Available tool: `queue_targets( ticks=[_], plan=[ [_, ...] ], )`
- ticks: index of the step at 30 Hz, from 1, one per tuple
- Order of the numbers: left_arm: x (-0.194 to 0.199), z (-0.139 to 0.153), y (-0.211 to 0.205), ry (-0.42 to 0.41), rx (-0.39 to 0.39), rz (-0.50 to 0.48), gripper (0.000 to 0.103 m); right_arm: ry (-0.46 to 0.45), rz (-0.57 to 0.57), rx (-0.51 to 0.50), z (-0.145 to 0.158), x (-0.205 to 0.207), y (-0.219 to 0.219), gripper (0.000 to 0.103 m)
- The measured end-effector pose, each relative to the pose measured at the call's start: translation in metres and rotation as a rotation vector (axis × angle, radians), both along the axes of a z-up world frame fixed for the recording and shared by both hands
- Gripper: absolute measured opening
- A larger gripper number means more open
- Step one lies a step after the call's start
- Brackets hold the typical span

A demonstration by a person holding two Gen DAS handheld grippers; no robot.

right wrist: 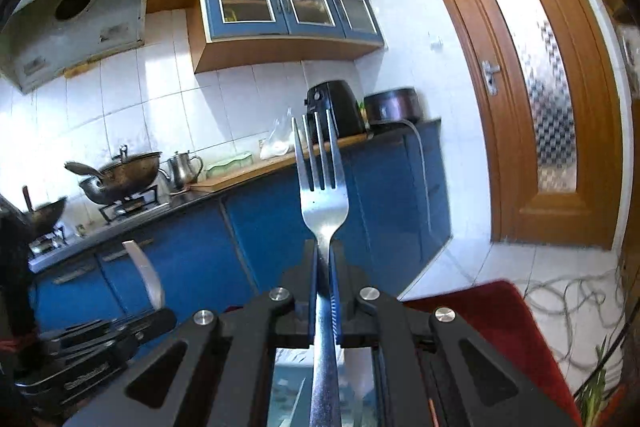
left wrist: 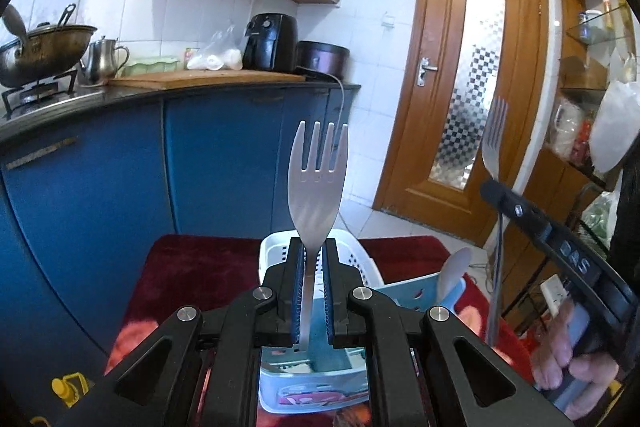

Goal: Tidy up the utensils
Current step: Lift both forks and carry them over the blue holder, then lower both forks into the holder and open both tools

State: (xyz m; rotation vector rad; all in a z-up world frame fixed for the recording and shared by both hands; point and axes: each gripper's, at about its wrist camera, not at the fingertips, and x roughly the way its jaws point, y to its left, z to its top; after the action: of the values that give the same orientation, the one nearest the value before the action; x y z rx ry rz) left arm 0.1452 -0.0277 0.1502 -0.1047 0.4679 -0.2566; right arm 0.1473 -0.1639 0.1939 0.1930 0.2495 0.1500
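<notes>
Jaws of both grippers are clamped shut on upright forks [left wrist: 317, 187] [right wrist: 322, 187], which could be tipped sideways if jolted.

Home kitchen; stove [right wrist: 128, 205], cabinets [right wrist: 288, 7]

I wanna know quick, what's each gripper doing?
Left gripper: shut on the wide fork.
Right gripper: shut on the slim fork.
</notes>
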Motion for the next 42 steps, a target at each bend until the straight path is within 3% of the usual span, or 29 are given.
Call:
queue_targets(
  ticks=[7, 15, 26, 33, 39, 42],
  plan=[
    [0.007, -0.016, -0.004, 0.022, 0.006, -0.016, 0.008, -0.024, -0.003, -0.051, -0.029, 0.004, 0.006, 0.007],
    [0.008, -0.023, -0.007, 0.030, 0.012, -0.023, 0.009, -0.023, -0.003, -0.081, -0.041, 0.006, 0.009, 0.007],
    [0.009, -0.022, -0.003, 0.038, 0.002, -0.031, 0.009, -0.066, -0.049, -0.070, -0.032, 0.016, 0.003, 0.008],
    [0.007, -0.023, -0.005, 0.048, 0.006, -0.037, 0.009, -0.063, -0.043, -0.132, -0.040, 0.002, 0.006, 0.009],
    [0.003, -0.018, -0.008, 0.068, -0.003, -0.054, 0.014, -0.036, -0.021, -0.143, -0.033, -0.006, 0.008, 0.019],
    [-0.002, -0.014, -0.006, 0.078, -0.022, -0.067, 0.018, -0.021, 0.000, -0.115, -0.023, -0.012, 0.004, 0.037]
  ],
)
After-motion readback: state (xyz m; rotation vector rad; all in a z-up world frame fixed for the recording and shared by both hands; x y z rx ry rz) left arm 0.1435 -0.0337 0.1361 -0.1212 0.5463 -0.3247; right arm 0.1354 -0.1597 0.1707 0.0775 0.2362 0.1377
